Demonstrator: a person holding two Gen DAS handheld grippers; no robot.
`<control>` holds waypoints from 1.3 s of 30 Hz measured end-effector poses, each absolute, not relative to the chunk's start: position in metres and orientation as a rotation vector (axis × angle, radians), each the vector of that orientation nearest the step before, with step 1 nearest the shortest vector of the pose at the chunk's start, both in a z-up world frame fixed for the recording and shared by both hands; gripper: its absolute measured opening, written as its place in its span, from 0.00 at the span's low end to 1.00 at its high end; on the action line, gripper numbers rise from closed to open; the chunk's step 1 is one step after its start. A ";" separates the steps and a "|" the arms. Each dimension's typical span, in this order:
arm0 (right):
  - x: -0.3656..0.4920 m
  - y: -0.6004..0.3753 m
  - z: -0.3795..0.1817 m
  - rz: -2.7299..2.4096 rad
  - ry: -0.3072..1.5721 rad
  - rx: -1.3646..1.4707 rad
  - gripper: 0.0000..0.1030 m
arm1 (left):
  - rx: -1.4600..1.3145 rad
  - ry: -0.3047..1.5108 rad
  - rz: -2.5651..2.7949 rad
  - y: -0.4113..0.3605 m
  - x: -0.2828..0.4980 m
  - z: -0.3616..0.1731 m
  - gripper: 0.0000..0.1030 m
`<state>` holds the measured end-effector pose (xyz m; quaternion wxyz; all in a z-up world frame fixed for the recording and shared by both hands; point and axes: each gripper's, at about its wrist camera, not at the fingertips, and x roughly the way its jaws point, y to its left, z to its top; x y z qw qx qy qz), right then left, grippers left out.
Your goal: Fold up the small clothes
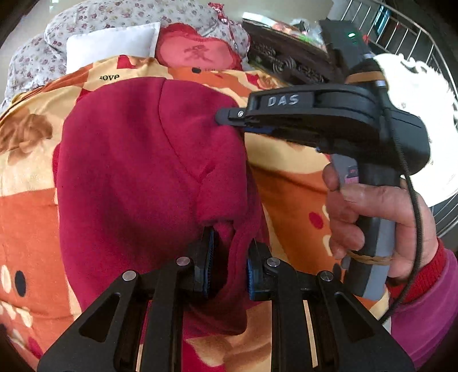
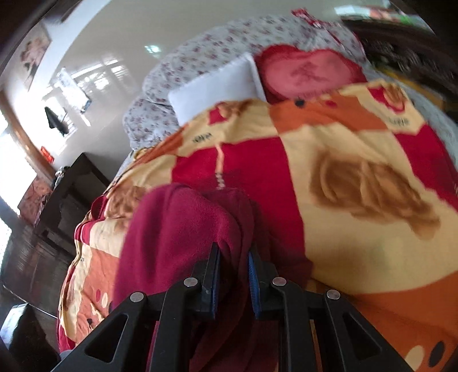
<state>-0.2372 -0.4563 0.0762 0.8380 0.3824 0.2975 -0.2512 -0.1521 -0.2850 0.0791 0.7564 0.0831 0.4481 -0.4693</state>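
The left gripper [image 1: 229, 263] is clamped on a bunched edge of the dark red fleece garment [image 1: 137, 160], the cloth pinched between its blue pads, and the right gripper [image 2: 234, 274] likewise has its jaws closed on a thick fold of the same garment [image 2: 177, 234]; seen from the left wrist, the right gripper's tip [image 1: 226, 116] meets the garment's far edge. The garment lies mostly spread on the orange and red patterned blanket [image 1: 292, 183] covering the bed. The likely trouble is in the grips themselves: each holds a wad rather than a clean corner, so a lift could drag hidden layers along and give a crooked fold, or the plush fleece could slip out of one pair of pads and leave the piece hanging lopsided. The soft blanket may also cling to the fleece and ruck up beneath it. Farther back sit a white pillow [image 1: 111, 43], a red heart-shaped cushion [image 1: 197, 51] and a floral quilt [image 1: 94, 14], well apart from the garment; nothing appears to block the fold. The right wrist view is motion-blurred, so fine detail there is uncertain.
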 end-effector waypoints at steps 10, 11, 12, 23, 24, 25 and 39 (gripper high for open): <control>-0.269 -0.429 0.121 -0.477 0.534 0.810 0.24 | 0.213 0.852 -0.997 -0.226 -0.149 0.133 0.48; -0.268 -0.421 0.126 -0.451 0.529 0.794 0.24 | 0.220 0.823 -0.954 -0.219 -0.143 0.135 0.48; -0.263 -0.410 0.131 -0.420 0.536 0.771 0.24 | 0.231 0.807 -0.919 -0.216 -0.137 0.134 0.48; -0.256 -0.360 0.058 -0.494 0.804 0.679 0.24 | 0.267 0.921 -0.767 -0.213 -0.122 0.061 0.48; -0.261 -0.361 0.048 -0.478 0.796 0.722 0.25 | 0.280 0.911 -0.763 -0.214 -0.125 0.059 0.52; -0.267 -0.364 0.042 -0.466 0.772 0.773 0.25 | 0.295 0.902 -0.758 -0.214 -0.129 0.057 0.53; -0.244 -0.374 0.109 -0.499 0.618 0.651 0.27 | 0.271 0.858 -0.691 -0.216 -0.111 0.075 0.53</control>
